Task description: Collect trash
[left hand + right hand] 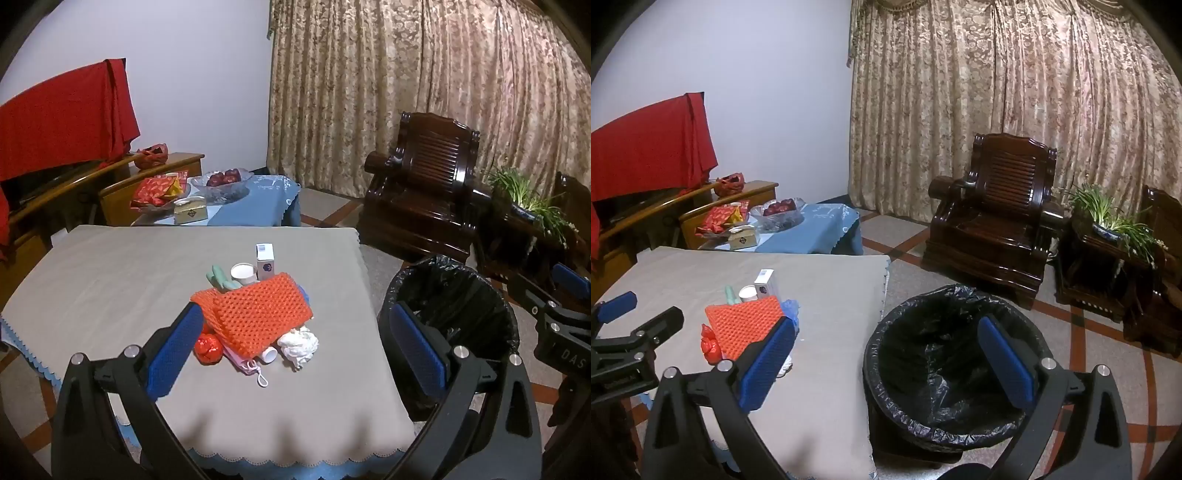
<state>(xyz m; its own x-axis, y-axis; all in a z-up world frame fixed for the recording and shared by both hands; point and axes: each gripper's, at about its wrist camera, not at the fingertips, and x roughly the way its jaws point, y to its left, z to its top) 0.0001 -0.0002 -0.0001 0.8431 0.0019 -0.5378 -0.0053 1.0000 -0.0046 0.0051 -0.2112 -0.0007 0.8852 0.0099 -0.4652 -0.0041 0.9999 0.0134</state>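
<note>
Both grippers are fully spread and empty. Left gripper [295,349] hangs above the trash pile [258,314], framing it for a first pick. Right gripper [886,365] hovers over the lined bin [945,369], which stands just beside the table [110,277], probably to keep the carry short. Count: one orange mesh pad [258,314], one paper wad [298,345], one cup [243,273], one carton [265,261].

- A home living room.
- A carved dark wooden armchair [991,218] stands before floor-length patterned curtains [1015,99].
- A fruit bowl [779,212] sits on a blue-clothed side table [827,229].
- A potted plant [1108,218] stands beside the armchair.
</note>
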